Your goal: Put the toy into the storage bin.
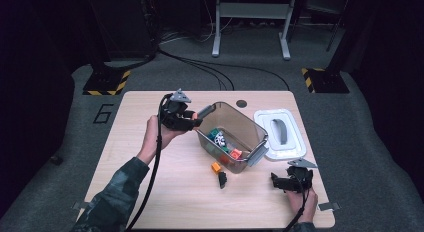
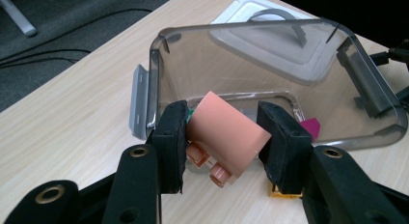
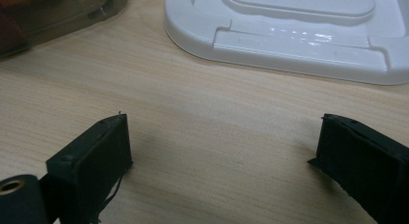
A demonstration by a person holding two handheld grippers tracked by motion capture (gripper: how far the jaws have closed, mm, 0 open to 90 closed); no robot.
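My left gripper [image 2: 225, 123] is shut on a salmon-pink toy brick [image 2: 231, 142], held tilted with its studs pointing down toward me. It hovers just at the near rim of a clear smoky plastic bin [image 2: 159, 74]. In the high view the left gripper [image 1: 192, 119] is at the bin's [image 1: 250, 123] left end, and the bin holds several coloured bricks [image 1: 220, 139]. My right gripper [image 1: 278, 181] rests low near the table's front right. Its jaws stand open [image 3: 219, 142] over bare wood with nothing between them.
The bin's white lid [image 1: 278, 134] with a grey handle lies flat to the right of the bin, just beyond the right gripper [image 3: 299, 35]. An orange brick [image 1: 216, 167] and a black piece [image 1: 222, 179] lie on the table in front of the bin.
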